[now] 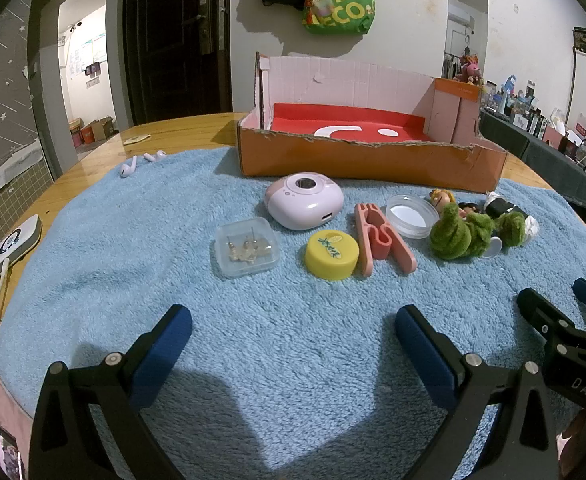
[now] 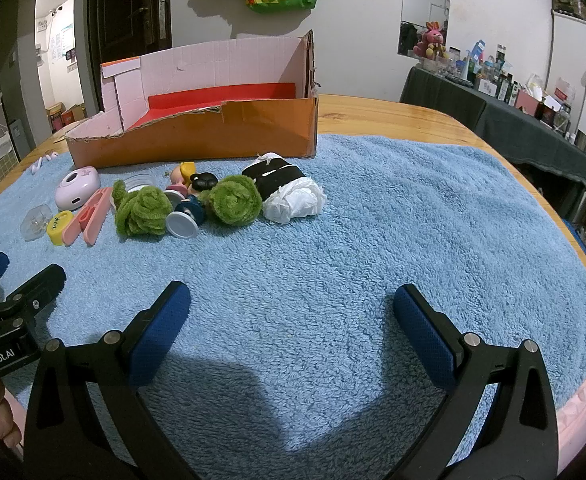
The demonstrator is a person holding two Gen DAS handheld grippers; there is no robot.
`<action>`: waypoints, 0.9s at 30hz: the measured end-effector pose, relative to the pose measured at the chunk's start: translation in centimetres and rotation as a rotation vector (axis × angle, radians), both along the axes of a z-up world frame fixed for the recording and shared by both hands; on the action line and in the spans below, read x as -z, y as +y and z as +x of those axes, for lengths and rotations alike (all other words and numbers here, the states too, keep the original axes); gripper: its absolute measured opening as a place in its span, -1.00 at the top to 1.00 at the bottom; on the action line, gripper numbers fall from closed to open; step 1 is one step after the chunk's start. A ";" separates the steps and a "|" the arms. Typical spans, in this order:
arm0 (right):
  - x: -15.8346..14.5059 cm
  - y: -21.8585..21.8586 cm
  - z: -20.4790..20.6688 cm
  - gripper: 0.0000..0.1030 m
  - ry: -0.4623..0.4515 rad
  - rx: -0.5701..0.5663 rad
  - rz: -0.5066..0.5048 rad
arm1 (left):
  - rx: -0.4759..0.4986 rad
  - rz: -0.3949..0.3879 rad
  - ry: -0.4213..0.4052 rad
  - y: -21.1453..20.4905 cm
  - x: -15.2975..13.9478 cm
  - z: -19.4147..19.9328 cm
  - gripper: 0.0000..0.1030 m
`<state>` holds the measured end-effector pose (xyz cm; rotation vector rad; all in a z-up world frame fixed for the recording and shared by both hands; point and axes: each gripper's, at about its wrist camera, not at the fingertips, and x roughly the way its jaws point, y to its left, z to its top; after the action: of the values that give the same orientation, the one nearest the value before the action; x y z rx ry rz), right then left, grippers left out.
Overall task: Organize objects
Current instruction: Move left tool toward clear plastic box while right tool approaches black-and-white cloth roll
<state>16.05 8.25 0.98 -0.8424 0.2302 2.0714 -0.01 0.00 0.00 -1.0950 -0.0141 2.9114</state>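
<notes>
My left gripper (image 1: 293,320) is open and empty above the blue towel (image 1: 253,340). My right gripper (image 2: 291,300) is open and empty too, beside it on the right. Ahead in the left wrist view lie a clear earring box (image 1: 247,253), a yellow cap (image 1: 331,255), a pink clip (image 1: 381,238), a pink round case (image 1: 304,200), a clear lid (image 1: 409,215), green fuzzy toys (image 1: 465,234) and a small figurine (image 1: 441,199). A black-and-white bundle (image 2: 287,190) lies right of the toys. An open cardboard box (image 1: 373,160) with a red bottom stands behind.
Two white earbuds (image 1: 141,162) lie at the towel's far left. A white device with a cable (image 1: 15,246) sits on the wooden table (image 1: 93,160) at the left edge. A dark cluttered side table (image 2: 533,120) stands to the right.
</notes>
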 end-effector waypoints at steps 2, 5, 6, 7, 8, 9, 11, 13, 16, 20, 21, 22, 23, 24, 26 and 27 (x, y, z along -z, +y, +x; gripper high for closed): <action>0.0 0.0 0.0 -1.00 0.000 0.001 0.001 | 0.000 0.001 -0.001 0.0 0.0 0.0 -1.00; 0.0 0.0 0.0 -1.00 0.000 0.004 0.001 | -0.001 0.001 -0.001 0.0 0.0 0.1 -1.00; 0.0 0.0 0.0 -1.00 0.000 0.005 0.001 | -0.001 0.000 -0.002 0.0 0.0 0.1 -1.00; 0.0 0.0 0.0 -1.00 0.000 0.005 0.000 | -0.001 0.001 -0.003 0.0 0.0 0.1 -1.00; -0.1 0.0 0.0 -1.00 -0.001 0.006 -0.001 | -0.001 0.004 -0.007 0.1 0.1 0.0 -1.00; -0.1 0.1 0.0 -1.00 -0.002 0.006 -0.007 | -0.002 0.007 -0.012 0.1 0.1 -0.1 -1.00; -0.1 0.1 0.0 -1.00 -0.004 0.008 -0.016 | -0.004 0.012 -0.021 0.4 -0.5 0.1 -1.00; -0.3 0.2 0.0 -1.00 -0.006 0.007 -0.025 | -0.002 0.012 -0.019 0.2 -0.7 0.1 -1.00; -0.8 0.5 0.2 -1.00 0.009 -0.005 -0.051 | 0.016 0.010 -0.017 -0.3 -1.3 -0.1 -1.00; -1.7 1.1 -0.4 -1.00 0.024 -0.006 -0.054 | 0.046 0.016 -0.020 -0.7 -2.6 -0.6 -1.00; -2.0 1.2 -0.5 -1.00 0.022 -0.007 -0.046 | 0.052 0.019 -0.026 -0.8 -2.8 -0.8 -1.00; -2.3 1.3 -0.6 -1.00 0.022 -0.008 -0.041 | 0.059 0.020 -0.032 -0.8 -2.9 -1.0 -1.00; -2.6 1.4 -0.7 -1.00 0.023 -0.010 -0.036 | 0.066 0.019 -0.038 -0.8 -3.1 -1.2 -1.00; -2.8 1.5 -0.8 -1.00 0.030 0.024 -0.026 | 0.075 0.015 -0.044 -0.8 -3.2 -1.3 -1.00; -3.4 2.0 -1.1 -1.00 0.038 0.036 -0.020 | 0.089 0.007 -0.054 -0.8 -3.3 -1.7 -1.00; -3.7 2.3 -1.2 -1.00 0.041 0.038 -0.021 | 0.095 0.005 -0.060 -0.8 -3.4 -1.9 -1.00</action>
<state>14.89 10.59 4.69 -0.8028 0.2881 2.0553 -1.91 -0.77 3.35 -1.1485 0.0276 2.7935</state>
